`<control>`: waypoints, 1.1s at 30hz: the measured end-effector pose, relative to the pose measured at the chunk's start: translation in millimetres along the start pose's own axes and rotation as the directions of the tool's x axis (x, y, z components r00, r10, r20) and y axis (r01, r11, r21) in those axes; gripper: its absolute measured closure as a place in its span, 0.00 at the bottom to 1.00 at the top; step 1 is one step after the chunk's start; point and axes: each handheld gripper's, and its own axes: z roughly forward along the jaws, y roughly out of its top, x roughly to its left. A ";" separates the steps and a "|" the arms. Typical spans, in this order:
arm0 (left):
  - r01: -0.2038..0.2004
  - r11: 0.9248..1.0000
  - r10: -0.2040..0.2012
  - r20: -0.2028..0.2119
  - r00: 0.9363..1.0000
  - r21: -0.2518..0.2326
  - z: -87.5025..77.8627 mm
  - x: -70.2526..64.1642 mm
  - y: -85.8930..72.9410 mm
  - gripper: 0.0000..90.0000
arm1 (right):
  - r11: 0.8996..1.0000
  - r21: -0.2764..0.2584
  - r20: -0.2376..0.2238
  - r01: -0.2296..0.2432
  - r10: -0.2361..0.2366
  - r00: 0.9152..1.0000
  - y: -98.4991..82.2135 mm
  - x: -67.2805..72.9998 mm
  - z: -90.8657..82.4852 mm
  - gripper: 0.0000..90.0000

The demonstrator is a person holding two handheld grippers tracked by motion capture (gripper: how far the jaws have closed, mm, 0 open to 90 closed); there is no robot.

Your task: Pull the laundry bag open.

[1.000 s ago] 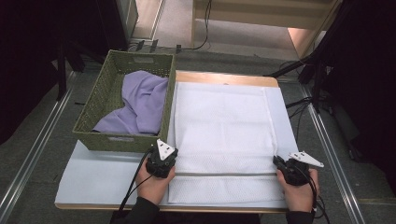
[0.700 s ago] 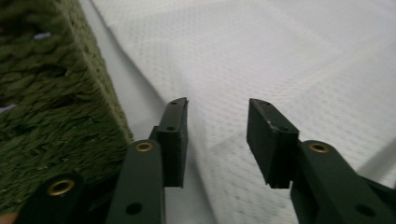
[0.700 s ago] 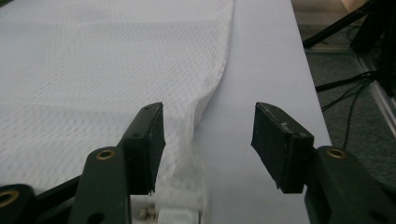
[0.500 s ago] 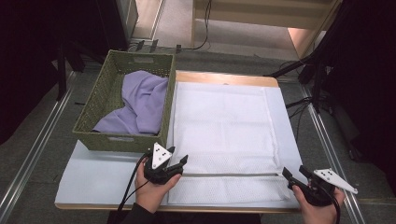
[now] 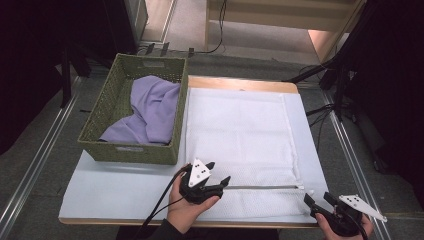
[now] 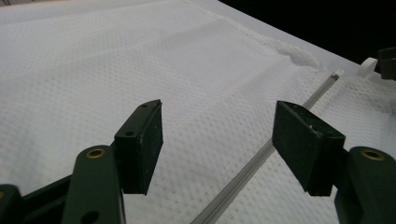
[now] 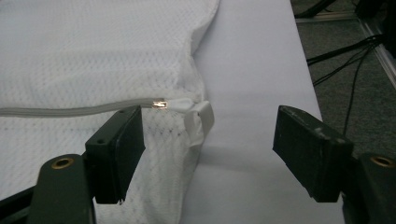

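A white mesh bag (image 5: 240, 130) lies flat on the white-covered table (image 5: 115, 195), its grey zipper (image 5: 265, 187) running along the near edge. My left gripper (image 5: 219, 172) hovers over the zipper's left end. Its jaws have just been opening and stand open, with bare mesh (image 6: 140, 70) and zipper (image 6: 252, 163) below and nothing between them. My right gripper (image 5: 317, 197) sits just off the bag's near right corner. Its jaws have just been opening too. They are open (image 7: 208, 149), close to the zipper pull (image 7: 160, 103) and a white tab (image 7: 201, 119), gripping neither.
A green woven basket (image 5: 130, 152) stands at the table's left with a lilac cloth (image 5: 155, 107) inside. Cables (image 5: 320, 107) trail on the floor to the right. Metal rails (image 5: 35, 165) run along the floor on the left.
Both grippers went from shut at the bag's zipper line to open. The right one drew back to the right and towards the near edge. The left one shifted right and nearer.
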 end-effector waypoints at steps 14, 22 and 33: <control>-0.049 0.996 0.040 0.119 0.992 0.072 46.9 -36.5 7.3 0.73 | 1.000 0.000 -0.027 -0.008 0.008 1.000 -5.0 0.2 7.8 0.57; -0.080 0.993 0.063 0.173 0.983 0.092 65.1 -53.3 6.7 0.84 | 1.000 0.018 -0.044 -0.003 0.004 0.999 -7.2 5.4 19.0 0.60; -0.079 0.989 0.052 0.202 0.978 0.126 77.8 -60.5 9.5 0.84 | 0.997 0.031 -0.027 0.073 -0.073 0.997 -9.7 10.4 23.3 0.59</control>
